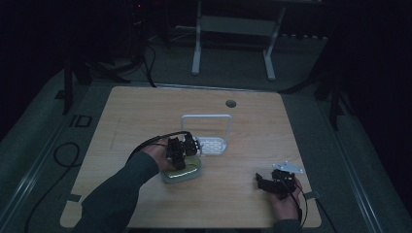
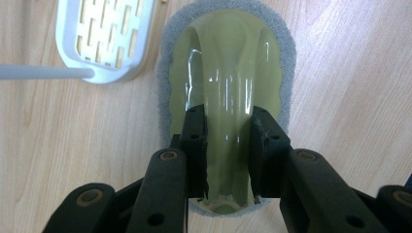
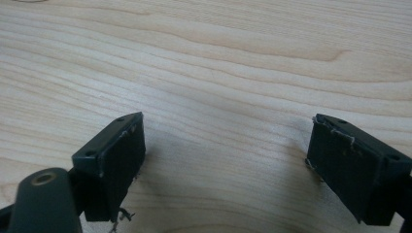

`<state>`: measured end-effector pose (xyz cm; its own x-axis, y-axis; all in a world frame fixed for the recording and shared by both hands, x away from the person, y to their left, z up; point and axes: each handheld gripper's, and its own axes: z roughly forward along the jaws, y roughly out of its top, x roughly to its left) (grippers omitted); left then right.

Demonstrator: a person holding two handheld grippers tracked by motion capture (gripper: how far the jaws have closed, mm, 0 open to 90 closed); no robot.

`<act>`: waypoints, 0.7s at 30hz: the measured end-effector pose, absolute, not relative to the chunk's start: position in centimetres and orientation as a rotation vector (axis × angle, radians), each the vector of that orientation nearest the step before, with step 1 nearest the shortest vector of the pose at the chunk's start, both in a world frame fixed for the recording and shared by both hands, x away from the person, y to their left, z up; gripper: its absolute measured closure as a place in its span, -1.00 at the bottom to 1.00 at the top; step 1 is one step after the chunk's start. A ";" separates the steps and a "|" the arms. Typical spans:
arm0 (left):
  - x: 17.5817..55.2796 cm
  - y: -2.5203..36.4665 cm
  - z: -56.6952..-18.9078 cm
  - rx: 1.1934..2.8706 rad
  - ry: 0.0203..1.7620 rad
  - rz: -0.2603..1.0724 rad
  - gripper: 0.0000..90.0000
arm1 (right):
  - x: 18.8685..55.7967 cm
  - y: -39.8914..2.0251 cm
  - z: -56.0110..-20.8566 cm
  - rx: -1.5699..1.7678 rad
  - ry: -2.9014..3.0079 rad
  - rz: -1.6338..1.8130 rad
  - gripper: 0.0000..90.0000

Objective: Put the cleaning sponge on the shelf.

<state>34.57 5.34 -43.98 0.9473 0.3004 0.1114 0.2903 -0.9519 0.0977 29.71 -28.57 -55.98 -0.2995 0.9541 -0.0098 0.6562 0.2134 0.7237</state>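
At the centre of the high view, an oval scrubber with a coarse grey sponge rim and a glossy yellow-green plastic handle lies on the pale wood-grain desk. The left tongs pinch its raised handle. Just beside it sits a white slotted tray. The right tongs gape wide over bare wood, holding nothing.

The high view looks forward and down on the whole table from afar. The left gripper view sits close above the sponge, sharing it and the rack with the high view. The right gripper view looks closely down at bare tabletop.
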 end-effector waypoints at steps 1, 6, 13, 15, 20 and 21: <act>34.6 5.3 -44.0 3.021 0.458 0.195 0.59 | 29.7 -28.6 -56.0 1.487 2.034 0.863 -0.70; 35.0 5.1 -44.0 3.017 0.447 0.205 0.59 | 29.7 -28.6 -56.0 1.486 2.035 0.863 -0.70; 35.3 4.4 -43.7 3.020 0.392 0.218 0.59 | 29.7 -28.6 -56.0 1.487 2.035 0.863 -0.70; 35.4 4.2 -43.5 3.018 0.383 0.225 0.59 | 29.7 -28.6 -56.0 1.486 2.035 0.863 -0.70; 35.7 4.0 -43.2 3.017 0.378 0.232 0.59 | 29.7 -28.6 -56.0 1.487 2.035 0.864 -0.71; 35.7 4.0 -43.2 3.021 0.370 0.234 0.59 | 29.7 -28.6 -56.0 1.486 2.035 0.863 -0.70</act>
<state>35.74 3.96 -43.22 0.9589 0.2462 0.1410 0.2325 -0.9667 0.1065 29.71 -28.58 -55.98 -0.3004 0.9538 -0.0099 0.6559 0.2141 0.7238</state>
